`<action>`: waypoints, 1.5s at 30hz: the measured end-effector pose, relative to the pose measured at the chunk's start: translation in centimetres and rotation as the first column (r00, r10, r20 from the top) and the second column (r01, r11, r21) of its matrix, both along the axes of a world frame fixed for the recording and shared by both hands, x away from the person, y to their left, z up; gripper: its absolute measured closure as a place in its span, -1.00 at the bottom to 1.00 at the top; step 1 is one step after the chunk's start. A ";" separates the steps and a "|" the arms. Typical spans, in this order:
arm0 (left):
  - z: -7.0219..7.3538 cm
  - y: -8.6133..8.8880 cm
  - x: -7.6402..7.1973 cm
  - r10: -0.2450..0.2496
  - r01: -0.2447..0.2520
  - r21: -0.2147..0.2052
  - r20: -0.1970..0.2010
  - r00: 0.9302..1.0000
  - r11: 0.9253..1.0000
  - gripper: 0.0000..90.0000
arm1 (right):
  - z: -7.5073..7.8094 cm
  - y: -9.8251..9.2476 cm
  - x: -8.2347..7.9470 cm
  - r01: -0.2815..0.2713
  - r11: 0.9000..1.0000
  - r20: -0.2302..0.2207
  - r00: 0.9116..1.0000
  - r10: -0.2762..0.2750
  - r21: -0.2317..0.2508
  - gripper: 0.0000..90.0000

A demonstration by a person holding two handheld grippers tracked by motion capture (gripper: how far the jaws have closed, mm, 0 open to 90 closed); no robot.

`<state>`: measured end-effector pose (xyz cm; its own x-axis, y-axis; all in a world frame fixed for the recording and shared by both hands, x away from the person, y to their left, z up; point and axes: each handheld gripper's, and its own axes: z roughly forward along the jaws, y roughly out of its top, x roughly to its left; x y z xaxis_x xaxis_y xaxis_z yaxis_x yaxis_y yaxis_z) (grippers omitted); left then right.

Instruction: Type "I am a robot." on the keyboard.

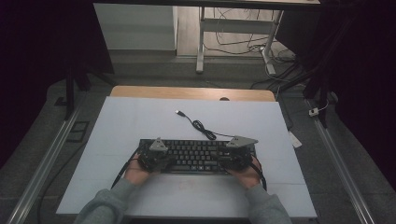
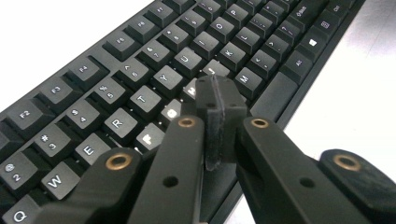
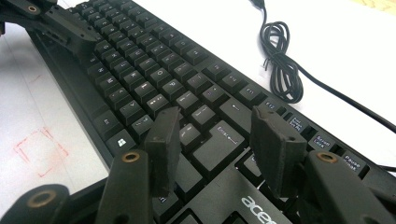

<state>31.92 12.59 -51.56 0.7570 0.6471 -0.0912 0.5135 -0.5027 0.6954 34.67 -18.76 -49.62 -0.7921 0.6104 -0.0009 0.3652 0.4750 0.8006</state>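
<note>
one black keyboard (image 1: 196, 156) lies in the lower middle of the high view on a white mat (image 1: 140, 121), with one black cable (image 1: 198, 125) running from its far edge toward the upper middle, coiled once and ending in a single usb plug (image 1: 179, 112). two grippers are at work, one in each hand, and two grey sleeves enter from the bottom edge. the left gripper (image 2: 219, 100) sits over the keyboard's left part in the high view; in the left gripper view its jaws are pressed fully together, nothing between them, the joined tip down over the keys in the centre of the frame beside the h and n area, though whether it presses a key i cannot tell. the right gripper (image 3: 217, 128) hangs over the keyboard's right end; in the right gripper view its jaws stand wide apart, empty, straddling the enter key (image 3: 222, 144) in the lower middle without clear contact. the keyboard's long axis runs left to right across the high view, its key legends facing the bottom edge, its cable side facing the top.
</note>
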 end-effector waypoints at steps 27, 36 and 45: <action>-0.6 -0.5 0.0 -0.004 0.004 0.027 -0.007 1.000 1.000 0.97 | 0.0 0.0 0.0 0.001 1.000 0.004 1.000 -0.001 0.000 0.17; 0.5 0.3 -0.2 0.012 -0.012 -0.033 0.021 1.000 0.999 0.88 | 0.1 -0.1 0.0 0.002 1.000 0.007 1.000 -0.002 0.001 0.17; 1.8 2.2 -0.5 0.072 -0.069 -0.068 0.047 0.996 0.995 0.03 | 0.1 -0.1 0.0 0.004 1.000 0.010 1.000 -0.004 0.003 0.17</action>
<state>31.45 14.74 -49.79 0.7142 0.6928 -0.0994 0.5106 -0.4186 0.7510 34.66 -18.84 -49.50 -0.7895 0.6137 -0.0073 0.3589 0.4713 0.8057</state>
